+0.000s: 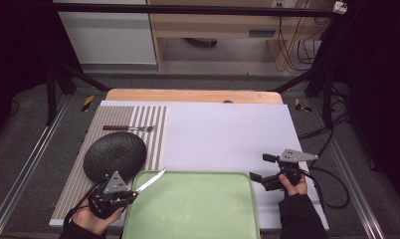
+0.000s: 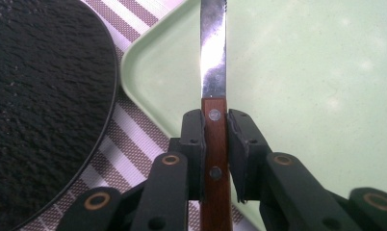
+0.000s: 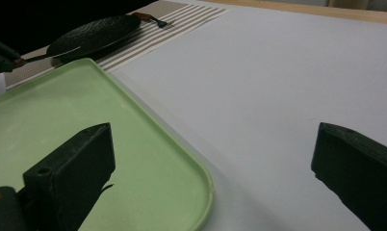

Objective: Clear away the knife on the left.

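While the left gripper (image 2: 215, 144) clamps the knife (image 2: 214, 72) over the green tray (image 1: 198, 209), the right gripper's (image 3: 211, 159) fingers gape wide.

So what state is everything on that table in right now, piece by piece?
Knife: held by its wooden handle, blade out over the tray's corner.
Left gripper: shut on the knife.
Right gripper: open, holding nothing, beside the tray.
Green tray: lying flat, nothing resting in it.
Black plate: flat on the striped mat, nothing on it.
Fork: lying on the striped mat beyond the plate.
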`<state>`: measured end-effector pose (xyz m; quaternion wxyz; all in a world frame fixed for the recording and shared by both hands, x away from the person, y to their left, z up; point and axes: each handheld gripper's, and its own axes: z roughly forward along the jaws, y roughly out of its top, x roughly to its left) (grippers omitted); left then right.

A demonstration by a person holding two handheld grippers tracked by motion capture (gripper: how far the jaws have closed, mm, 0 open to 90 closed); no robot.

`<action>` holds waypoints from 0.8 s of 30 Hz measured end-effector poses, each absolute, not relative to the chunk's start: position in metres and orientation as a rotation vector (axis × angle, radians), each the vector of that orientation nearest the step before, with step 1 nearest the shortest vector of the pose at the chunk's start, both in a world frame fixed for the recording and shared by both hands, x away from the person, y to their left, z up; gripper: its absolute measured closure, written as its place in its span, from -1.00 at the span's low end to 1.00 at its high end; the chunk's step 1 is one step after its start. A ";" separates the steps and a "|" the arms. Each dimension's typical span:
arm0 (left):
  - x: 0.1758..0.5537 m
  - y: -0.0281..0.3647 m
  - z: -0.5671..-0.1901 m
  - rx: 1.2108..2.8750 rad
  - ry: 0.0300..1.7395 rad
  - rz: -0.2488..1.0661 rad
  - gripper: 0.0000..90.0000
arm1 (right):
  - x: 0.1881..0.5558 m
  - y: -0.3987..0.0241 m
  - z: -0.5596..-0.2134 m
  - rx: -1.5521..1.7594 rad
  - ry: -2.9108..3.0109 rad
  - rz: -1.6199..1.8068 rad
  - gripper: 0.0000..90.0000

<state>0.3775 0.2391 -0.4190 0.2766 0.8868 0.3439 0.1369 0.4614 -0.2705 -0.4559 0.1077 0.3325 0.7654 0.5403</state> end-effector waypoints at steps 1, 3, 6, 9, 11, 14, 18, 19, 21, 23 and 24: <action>0.378 0.239 -0.419 2.382 0.924 0.368 0.71 | 0.461 -0.270 -0.456 0.979 2.253 1.589 -0.96; 0.374 0.235 -0.418 2.370 0.929 0.365 0.71 | 0.461 -0.270 -0.456 0.978 2.254 1.589 -0.96; 0.369 0.231 -0.418 2.372 0.927 0.360 0.71 | 0.461 -0.270 -0.456 0.978 2.253 1.591 -0.96; 0.364 0.226 -0.418 2.368 0.934 0.359 0.71 | 0.461 -0.270 -0.456 0.979 2.252 1.593 -0.96; 0.361 0.223 -0.418 2.360 0.943 0.356 0.71 | 0.461 -0.270 -0.456 0.977 2.247 1.596 -0.96; 0.357 0.220 -0.419 2.358 0.949 0.348 0.71 | 0.461 -0.271 -0.456 0.977 2.245 1.597 -0.96; 0.351 0.215 -0.420 2.351 0.961 0.334 0.71 | 0.461 -0.271 -0.456 0.976 2.245 1.597 -0.96; 0.349 0.214 -0.421 2.350 0.963 0.333 0.71 | 0.461 -0.271 -0.456 0.976 2.245 1.597 -0.96; 0.346 0.210 -0.423 2.352 0.950 0.311 0.71 | 0.460 -0.271 -0.455 0.977 2.244 1.598 -0.96; 0.344 0.209 -0.424 2.356 0.952 0.306 0.71 | 0.460 -0.271 -0.455 0.977 2.245 1.596 -0.96; 0.344 0.209 -0.424 2.356 0.952 0.306 0.71 | 0.460 -0.271 -0.455 0.977 2.245 1.596 -0.96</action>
